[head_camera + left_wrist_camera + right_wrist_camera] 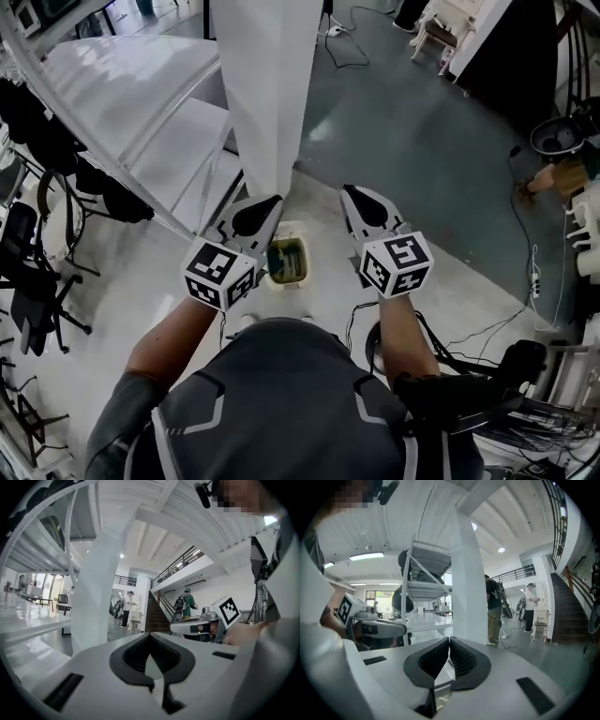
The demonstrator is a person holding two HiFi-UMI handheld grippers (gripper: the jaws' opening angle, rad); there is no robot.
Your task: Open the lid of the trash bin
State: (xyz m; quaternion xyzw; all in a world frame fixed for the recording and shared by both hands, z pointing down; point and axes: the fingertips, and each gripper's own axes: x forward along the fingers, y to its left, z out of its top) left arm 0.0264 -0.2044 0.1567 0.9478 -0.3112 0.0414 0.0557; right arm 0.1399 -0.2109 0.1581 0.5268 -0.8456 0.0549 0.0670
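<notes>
In the head view a small white trash bin (pixel 286 263) stands on the floor right below me, between my two grippers; its top shows a greenish inside with something in it, and I cannot make out a lid. My left gripper (pixel 260 213) is held above the bin's left side with its jaws shut and empty. The right gripper (pixel 360 201) hangs above and to the bin's right, also shut on nothing. Both gripper views look level across the hall and do not show the bin. In them the left gripper (pixel 149 637) and the right gripper (pixel 449 641) show their jaw tips touching.
A white pillar (pixel 263 89) rises just beyond the bin, with a white stair structure (pixel 141 108) to its left. Black chairs (pixel 33 281) stand at far left. Cables and gear (pixel 530 281) lie at right. People stand far off (pixel 495 609).
</notes>
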